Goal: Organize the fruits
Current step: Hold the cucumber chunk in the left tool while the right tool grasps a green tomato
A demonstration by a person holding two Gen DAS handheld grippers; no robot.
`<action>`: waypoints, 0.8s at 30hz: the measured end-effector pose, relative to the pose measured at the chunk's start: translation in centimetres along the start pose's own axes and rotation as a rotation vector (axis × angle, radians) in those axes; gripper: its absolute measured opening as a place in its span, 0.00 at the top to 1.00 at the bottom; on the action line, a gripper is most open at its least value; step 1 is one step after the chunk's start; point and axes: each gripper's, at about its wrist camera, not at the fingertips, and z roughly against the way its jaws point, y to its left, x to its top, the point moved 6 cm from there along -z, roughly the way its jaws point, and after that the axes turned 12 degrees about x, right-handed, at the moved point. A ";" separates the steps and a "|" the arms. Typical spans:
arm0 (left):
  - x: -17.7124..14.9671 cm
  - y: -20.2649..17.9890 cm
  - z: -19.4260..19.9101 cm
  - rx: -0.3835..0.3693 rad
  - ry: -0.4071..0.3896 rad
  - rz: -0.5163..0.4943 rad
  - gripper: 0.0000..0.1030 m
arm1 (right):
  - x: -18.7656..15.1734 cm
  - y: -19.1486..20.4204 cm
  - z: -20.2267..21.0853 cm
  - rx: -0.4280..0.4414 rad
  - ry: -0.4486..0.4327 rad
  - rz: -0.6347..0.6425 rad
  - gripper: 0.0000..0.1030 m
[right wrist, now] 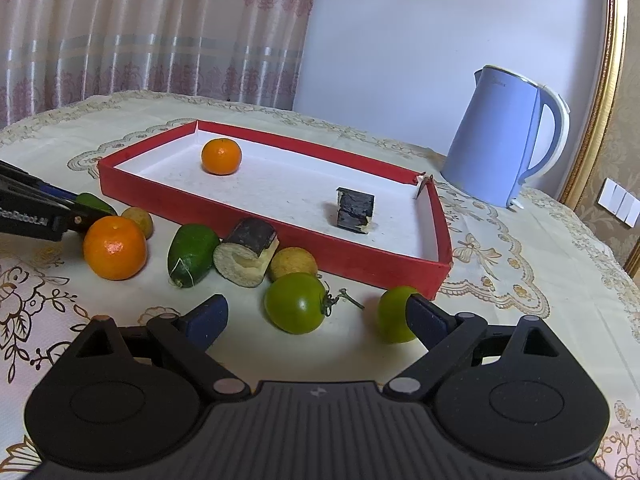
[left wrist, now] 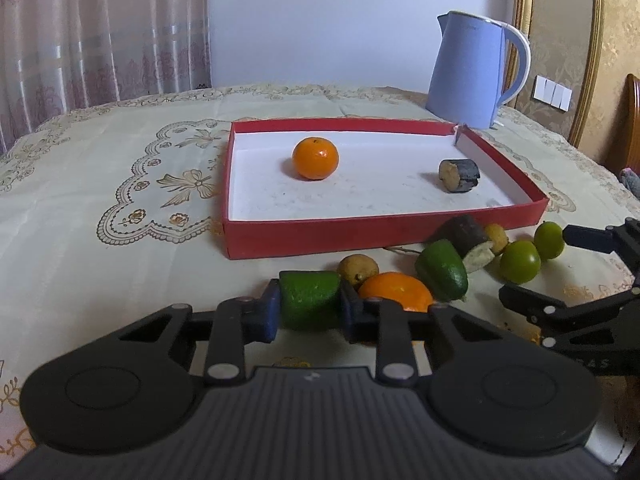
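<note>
A green fruit piece (left wrist: 309,305) sits pinched between the blue pads of the left claw (left wrist: 310,312), just in front of the red tray (left wrist: 304,236), low over the cloth-covered bench (left wrist: 100,184). Inside the tray lie a whole orange (left wrist: 315,158) toward its far left part and a dark-skinned cane chunk (left wrist: 460,175) toward its far right corner, well apart from each other. Along the tray's near wall, outside it, the loose fruit is strung out: a second orange (right wrist: 115,248), a small tan round fruit (right wrist: 139,221) behind it, a dark green oblong fruit (right wrist: 193,254), a second cane chunk (right wrist: 246,252) with its pale cut face turned forward, another tan round fruit (right wrist: 293,263) touching the tray wall, and two green round fruits, one with a stem (right wrist: 296,303) and one (right wrist: 394,314) near the tray's right front corner. The right claw (right wrist: 316,318) stands wide open, the stemmed fruit lying between its fingers, its right pad just beside the other green fruit. Beyond the tray's far right corner stands a pale blue kettle (left wrist: 468,76).
</note>
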 end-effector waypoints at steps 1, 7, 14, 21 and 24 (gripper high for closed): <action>0.0 0.2 0.2 0.001 -0.003 0.004 0.75 | 0.0 0.0 0.0 -0.004 0.002 0.004 0.07; 0.1 1.8 1.0 0.030 -0.013 0.030 0.75 | 0.0 0.6 -0.2 -0.038 0.016 0.045 0.07; -0.1 3.4 0.8 0.056 -0.001 0.065 0.75 | -0.2 0.5 -0.2 -0.039 0.022 0.030 0.07; -0.1 3.6 0.6 0.041 0.000 0.064 0.75 | -0.2 0.5 0.1 -0.041 0.018 0.017 0.07; -0.2 3.7 0.5 0.038 0.004 0.070 0.75 | -0.2 0.5 0.1 -0.037 0.021 0.012 0.07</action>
